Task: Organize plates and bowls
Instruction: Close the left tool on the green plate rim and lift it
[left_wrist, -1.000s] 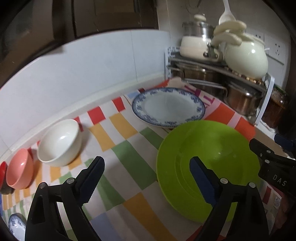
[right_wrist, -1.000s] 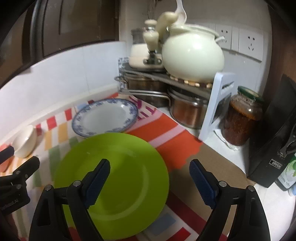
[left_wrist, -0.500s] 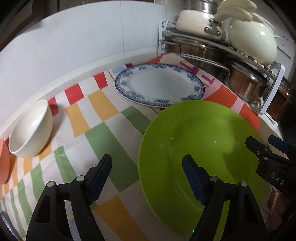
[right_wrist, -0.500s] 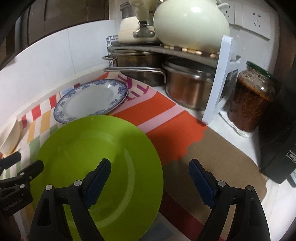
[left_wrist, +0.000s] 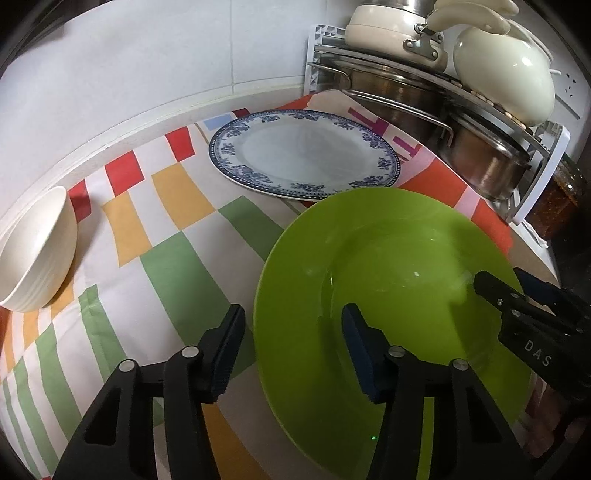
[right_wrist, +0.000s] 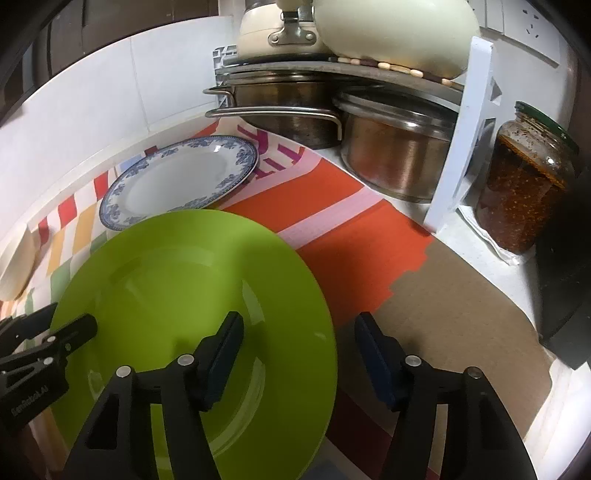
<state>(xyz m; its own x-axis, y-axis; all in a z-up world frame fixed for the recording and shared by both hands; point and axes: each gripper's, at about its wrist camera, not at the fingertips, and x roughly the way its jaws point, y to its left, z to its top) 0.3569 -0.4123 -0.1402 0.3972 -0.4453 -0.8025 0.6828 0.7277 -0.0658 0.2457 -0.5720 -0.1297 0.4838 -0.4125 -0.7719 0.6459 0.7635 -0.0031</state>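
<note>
A large green plate (left_wrist: 388, 280) (right_wrist: 177, 280) lies on the checkered cloth. My left gripper (left_wrist: 291, 332) straddles the plate's left rim with its jaws closing; a gap still shows between the pads and the rim. My right gripper (right_wrist: 299, 339) straddles the right rim the same way, its jaws closing and its pads not pressing. Each gripper shows in the other's view: the right gripper (left_wrist: 517, 306) and the left gripper (right_wrist: 55, 336). Behind the green plate lies a blue-patterned white plate (left_wrist: 303, 155) (right_wrist: 177, 181). A cream bowl (left_wrist: 37, 251) (right_wrist: 14, 266) sits at the left.
A white corner rack (right_wrist: 465, 133) holds steel pots (right_wrist: 391, 155) below and cream pots (left_wrist: 506, 74) above. A jar of red paste (right_wrist: 524, 188) stands right of it, next to a black object. The tiled wall (left_wrist: 147, 66) runs along the back.
Both grippers have come down and forward onto the green plate, and their jaws have narrowed around its two rims. The pink bowl at the left has dropped out of view.
</note>
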